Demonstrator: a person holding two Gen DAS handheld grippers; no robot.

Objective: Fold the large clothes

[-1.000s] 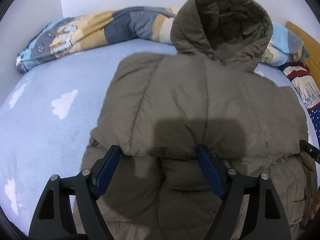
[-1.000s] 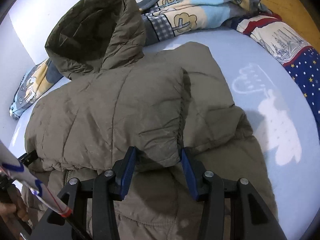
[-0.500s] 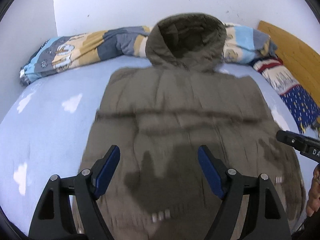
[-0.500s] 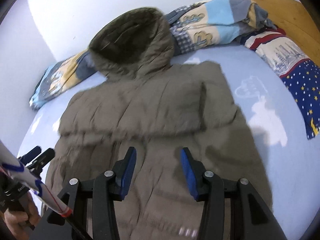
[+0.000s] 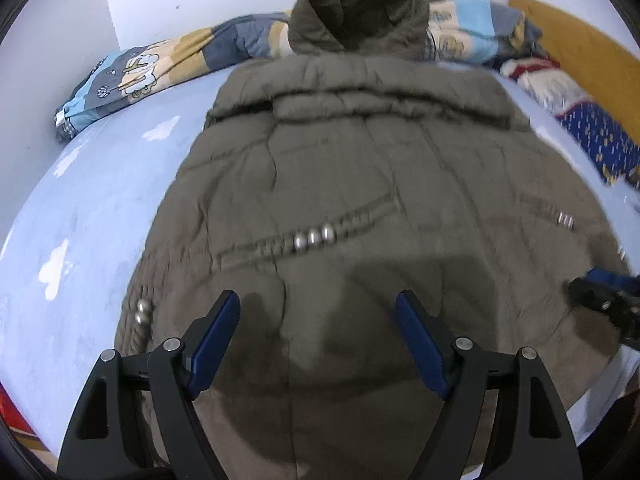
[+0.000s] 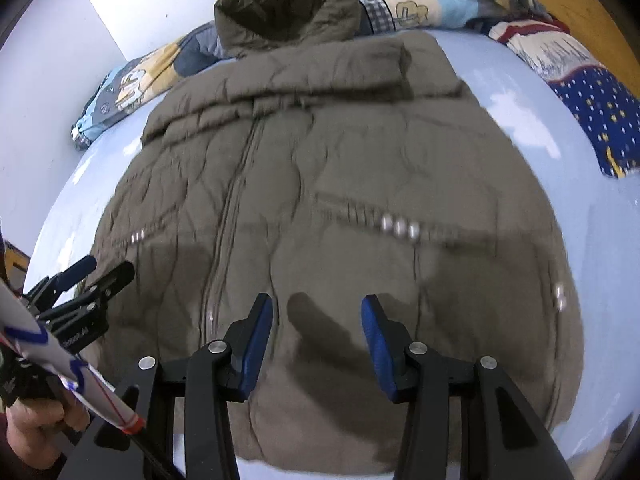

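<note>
Lying front-up on the pale blue bed sheet (image 5: pixel 80 184), the olive padded jacket (image 5: pixel 360 168) fills the middle of both views, its hood (image 5: pixel 360 12) at the far end against the white wall and its hem nearest the cameras. At far left a cartoon-print quilt (image 5: pixel 160 68) is bunched along the wall; its drawings show, but no words on it can be read. The left gripper (image 5: pixel 318 320) hovers over the jacket's lower front with its blue pads spread wide and nothing between them. Silver snaps on the pocket flaps are smeared by motion blur. The right gripper (image 6: pixel 317 316) hangs over the hem area, jaws parted more narrowly, also empty. In the right wrist view the left gripper's body carries small white lettering, too blurred to read, and a hand (image 6: pixel 36 424) below it is cut off by the frame. At far right lie a star-patterned navy cloth (image 6: pixel 596 108) and a wooden headboard (image 5: pixel 580 44), both partly cropped.
</note>
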